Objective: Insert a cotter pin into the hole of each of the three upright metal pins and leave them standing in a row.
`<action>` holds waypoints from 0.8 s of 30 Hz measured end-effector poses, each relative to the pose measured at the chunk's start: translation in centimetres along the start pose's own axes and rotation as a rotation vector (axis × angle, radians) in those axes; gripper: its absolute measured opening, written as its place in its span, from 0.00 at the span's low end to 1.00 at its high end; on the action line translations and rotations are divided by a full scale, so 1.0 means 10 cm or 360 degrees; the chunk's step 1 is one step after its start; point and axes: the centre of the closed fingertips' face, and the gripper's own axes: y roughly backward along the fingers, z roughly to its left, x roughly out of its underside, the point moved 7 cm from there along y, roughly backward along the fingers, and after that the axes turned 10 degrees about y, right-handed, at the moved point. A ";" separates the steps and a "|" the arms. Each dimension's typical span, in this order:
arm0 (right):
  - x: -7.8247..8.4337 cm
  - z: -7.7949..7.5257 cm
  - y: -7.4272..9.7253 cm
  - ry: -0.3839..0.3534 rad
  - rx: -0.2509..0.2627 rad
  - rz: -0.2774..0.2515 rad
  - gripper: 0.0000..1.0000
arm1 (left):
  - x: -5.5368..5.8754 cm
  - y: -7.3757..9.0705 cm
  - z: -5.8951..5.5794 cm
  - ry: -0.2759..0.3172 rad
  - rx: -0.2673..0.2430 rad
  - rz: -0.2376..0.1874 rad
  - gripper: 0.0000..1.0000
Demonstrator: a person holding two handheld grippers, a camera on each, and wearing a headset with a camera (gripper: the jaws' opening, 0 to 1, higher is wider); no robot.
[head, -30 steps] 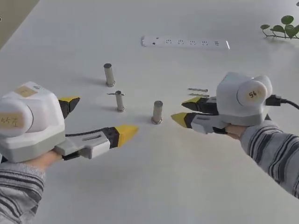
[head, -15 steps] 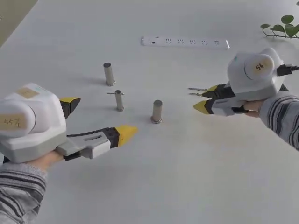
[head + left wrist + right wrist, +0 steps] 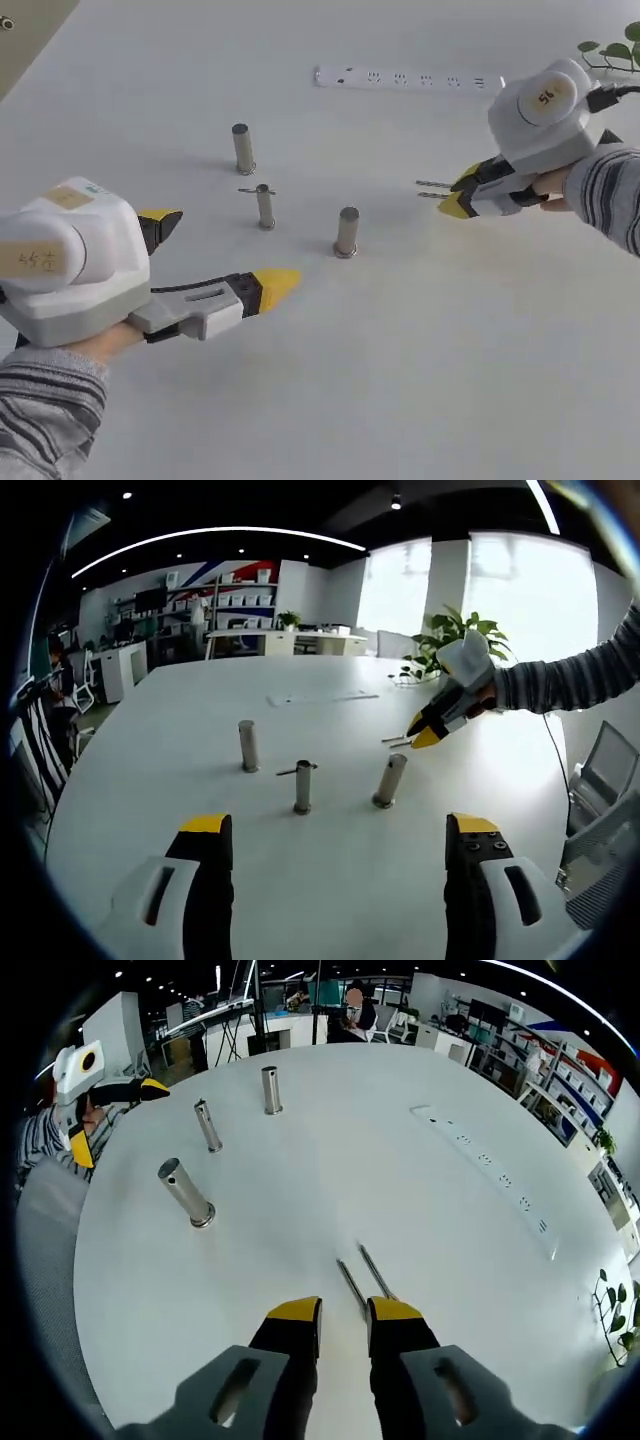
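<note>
Three upright metal pins stand in a slanted row: far pin (image 3: 240,148), middle pin (image 3: 264,205), near pin (image 3: 346,232). A cotter pin (image 3: 250,189) sits through the middle pin's top, as the left gripper view shows (image 3: 290,771). Two loose cotter pins (image 3: 431,189) lie flat on the table to the right. My right gripper (image 3: 461,191) hovers just behind them, jaws narrowly open and holding nothing; in the right gripper view the cotter pins (image 3: 362,1275) lie right ahead of its tips. My left gripper (image 3: 220,250) is wide open, held short of the row.
A white power strip (image 3: 410,78) lies at the far side of the white table (image 3: 400,380). A green plant (image 3: 612,47) sits at the far right. In the left gripper view, a laptop (image 3: 605,770) stands at the right edge.
My right gripper has drawn back from beside the near metal pin, moving right and farther away to the two loose cotter pins. The left gripper has hardly moved.
</note>
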 end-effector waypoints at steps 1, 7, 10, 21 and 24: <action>0.01 -0.01 -0.01 0.0002 -0.0004 0.0012 0.13 | 0.01 0.00 0.00 0.0001 0.0001 0.0003 0.86; 0.04 -0.07 -0.05 -0.0015 -0.0032 0.0084 0.10 | 0.03 0.00 0.00 0.0010 0.0006 0.0010 0.85; 0.04 -0.08 -0.07 0.0000 -0.0054 0.0107 0.08 | 0.04 0.00 0.01 0.0014 0.0005 0.0011 0.85; 0.00 -0.11 -0.11 0.0064 -0.0141 0.0212 0.00 | 0.02 0.01 0.03 0.0016 0.0011 0.0009 0.83; -0.01 -0.11 -0.11 0.0114 -0.0145 0.0240 0.00 | 0.02 0.01 0.03 0.0014 0.0013 0.0011 0.83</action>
